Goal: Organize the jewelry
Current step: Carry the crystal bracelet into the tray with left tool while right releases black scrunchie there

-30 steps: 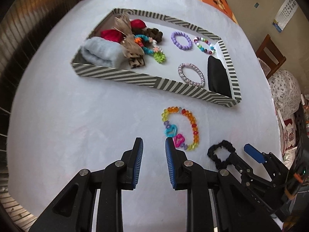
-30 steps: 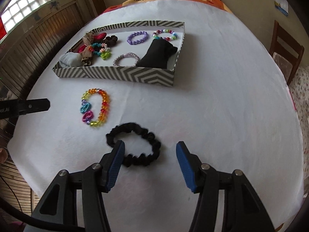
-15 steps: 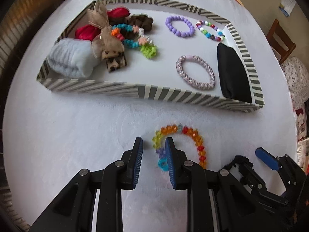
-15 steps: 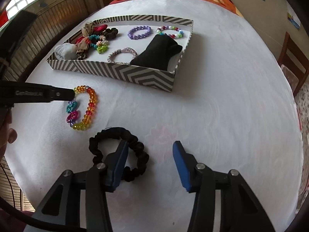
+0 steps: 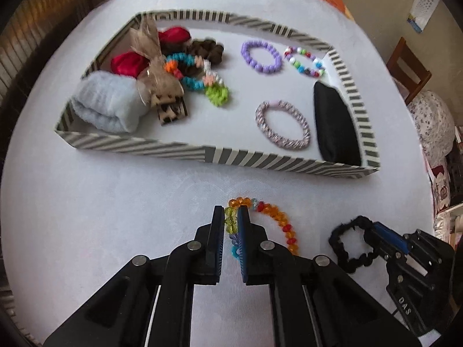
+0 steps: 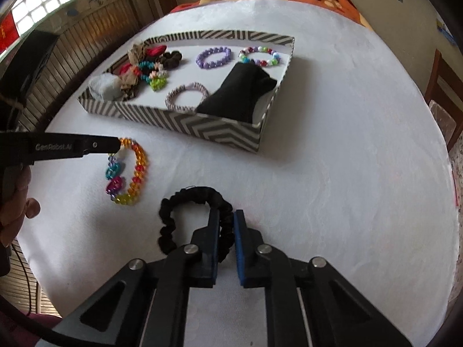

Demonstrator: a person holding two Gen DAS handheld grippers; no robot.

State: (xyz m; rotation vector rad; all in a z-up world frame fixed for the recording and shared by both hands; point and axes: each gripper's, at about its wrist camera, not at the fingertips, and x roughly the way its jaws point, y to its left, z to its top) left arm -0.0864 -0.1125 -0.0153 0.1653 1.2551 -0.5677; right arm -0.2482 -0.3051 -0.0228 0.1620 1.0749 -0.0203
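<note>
Inside striped tray [image 5: 139,144]: bracelets [image 5: 262,57], scrunchies [image 5: 202,50], black pouch [image 5: 335,127]

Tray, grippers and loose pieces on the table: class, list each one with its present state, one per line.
Left gripper: shut on the rainbow bead bracelet, which lies on the tablecloth.
Right gripper: shut on the black scrunchie, also on the cloth.
Striped tray: open-topped, partly filled.
Purple bead bracelet: flat in tray.
Black pouch: against tray's wall.

A grey-and-white striped tray [image 5: 208,156] sits on the white surface [image 5: 115,202]; beside the tray lie a rainbow-beaded bracelet [image 5: 277,219] and a black scrunchie [image 6: 196,196].
</note>
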